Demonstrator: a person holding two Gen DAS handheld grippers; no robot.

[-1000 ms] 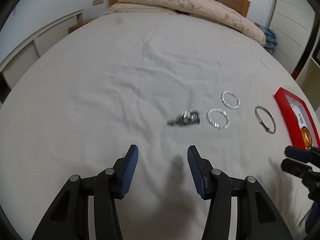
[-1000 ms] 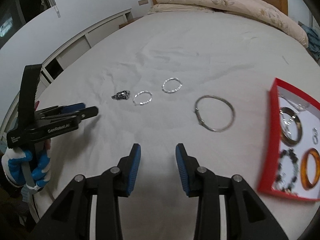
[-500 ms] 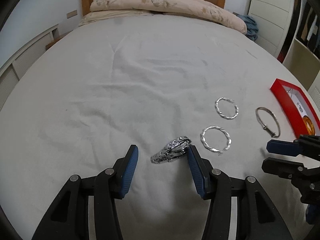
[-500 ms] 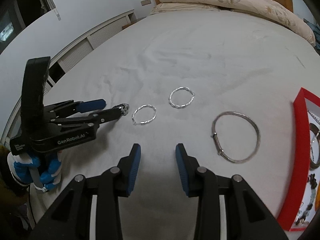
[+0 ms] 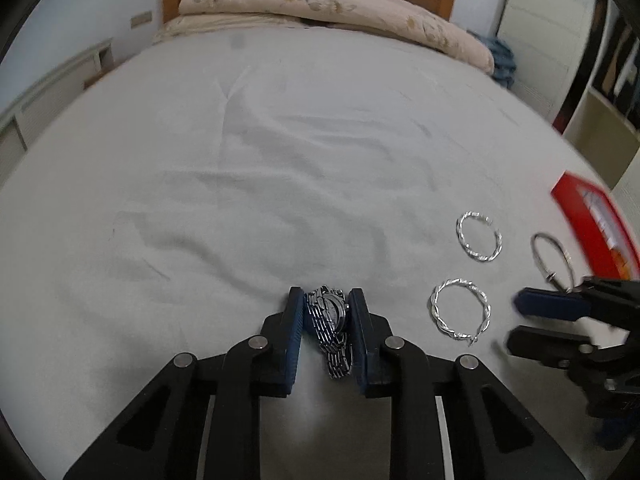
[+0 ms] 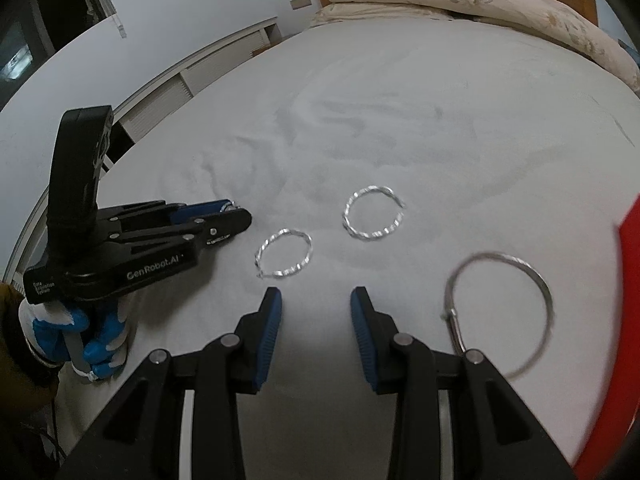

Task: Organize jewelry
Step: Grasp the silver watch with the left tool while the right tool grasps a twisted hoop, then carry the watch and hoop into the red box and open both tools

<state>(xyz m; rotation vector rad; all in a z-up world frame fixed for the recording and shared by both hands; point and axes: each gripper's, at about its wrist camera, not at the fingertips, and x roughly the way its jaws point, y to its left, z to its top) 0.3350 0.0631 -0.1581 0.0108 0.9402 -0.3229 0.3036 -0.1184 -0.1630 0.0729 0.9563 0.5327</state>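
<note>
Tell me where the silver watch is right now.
In the left wrist view, the silver watch sits on the white bedsheet between the left gripper's fingers, left of the nearer twisted bangle.

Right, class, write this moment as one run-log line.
left tongs: shut on watch | right tongs: open, holding nothing | two twisted bangles, plain bangle: on bed | red tray: right

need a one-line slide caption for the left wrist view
Left gripper shut on a silver watch on the white bedsheet, two twisted silver bangles lying apart to its right.
</note>
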